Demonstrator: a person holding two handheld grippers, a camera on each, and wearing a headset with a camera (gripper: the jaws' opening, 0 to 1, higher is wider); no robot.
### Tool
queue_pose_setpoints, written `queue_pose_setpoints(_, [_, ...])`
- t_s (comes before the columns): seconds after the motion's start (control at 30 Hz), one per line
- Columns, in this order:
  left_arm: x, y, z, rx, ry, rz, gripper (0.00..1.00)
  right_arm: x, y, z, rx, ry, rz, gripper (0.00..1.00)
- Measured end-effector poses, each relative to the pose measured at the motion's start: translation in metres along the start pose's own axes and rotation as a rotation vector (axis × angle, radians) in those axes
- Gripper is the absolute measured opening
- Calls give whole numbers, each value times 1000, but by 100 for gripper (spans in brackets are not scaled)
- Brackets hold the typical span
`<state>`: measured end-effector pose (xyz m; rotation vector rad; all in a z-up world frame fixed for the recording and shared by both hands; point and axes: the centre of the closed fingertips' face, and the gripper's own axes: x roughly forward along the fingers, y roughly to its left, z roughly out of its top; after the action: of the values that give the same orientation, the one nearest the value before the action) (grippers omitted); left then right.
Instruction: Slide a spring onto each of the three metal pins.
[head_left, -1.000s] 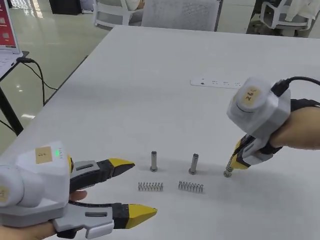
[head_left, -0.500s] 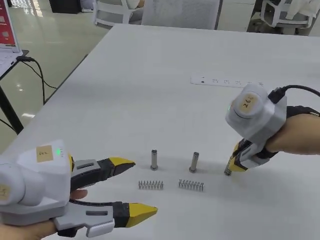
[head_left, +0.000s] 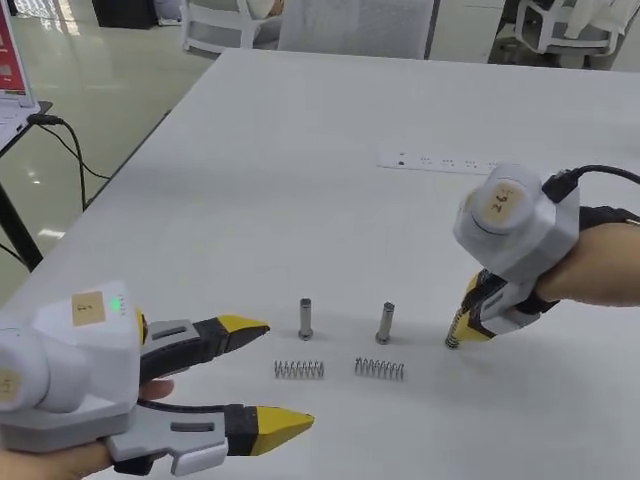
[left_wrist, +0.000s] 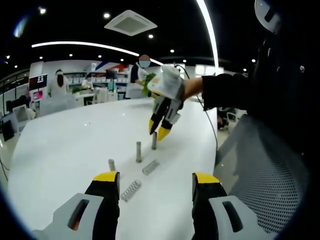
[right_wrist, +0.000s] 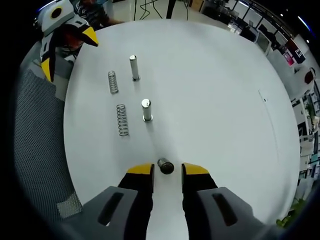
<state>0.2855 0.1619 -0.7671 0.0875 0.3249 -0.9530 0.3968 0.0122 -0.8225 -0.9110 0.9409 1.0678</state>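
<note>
Two bare metal pins (head_left: 305, 318) (head_left: 385, 322) stand on the white table (head_left: 300, 180). In front of them lie two springs (head_left: 299, 369) (head_left: 379, 369). A third pin (head_left: 452, 337) on the right carries a spring. My right gripper (head_left: 468, 326) points down over it, jaws a little apart. From above, the pin's top (right_wrist: 165, 166) sits between the yellow fingertips (right_wrist: 141, 170) with a small gap on each side. My left gripper (head_left: 268, 375) hovers wide open at the near left, holding nothing. The left gripper view has the pins (left_wrist: 138, 151), the springs (left_wrist: 131, 190) and the right gripper (left_wrist: 161, 127).
A white power strip (head_left: 440, 162) lies further back on the right. Office chairs (head_left: 350, 25) stand beyond the far edge. The table's left edge (head_left: 130, 160) drops to the floor, where a cable (head_left: 70, 140) runs.
My right gripper has come down and a little left over the right pin. The left gripper, the other pins and the loose springs have stayed put.
</note>
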Motion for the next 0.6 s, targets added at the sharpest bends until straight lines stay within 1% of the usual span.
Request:
queue_pose_setpoints(0.1, [0,0,0,3,1,-2,53,-6,-1,4,-9,-12,-12,20])
queue_pose_setpoints(0.17, [0,0,0,4,1,-2,53,-10,1,10,-8,-30,-14,21])
queue_pose_setpoints(0.23, [0,-1,0,4,0,-2,53,-15,5,17,-5,-55,-6,22])
queue_pose_setpoints(0.33, [0,-1,1,7,0,-3,53,-19,10,24,-14,-76,-2,22])
queue_pose_setpoints(0.5, [0,-1,0,11,2,-3,53,-23,19,33,-32,-94,5,22])
queue_pose_setpoints(0.6, [0,-1,1,14,2,-5,53,-23,28,39,-50,-98,15,21])
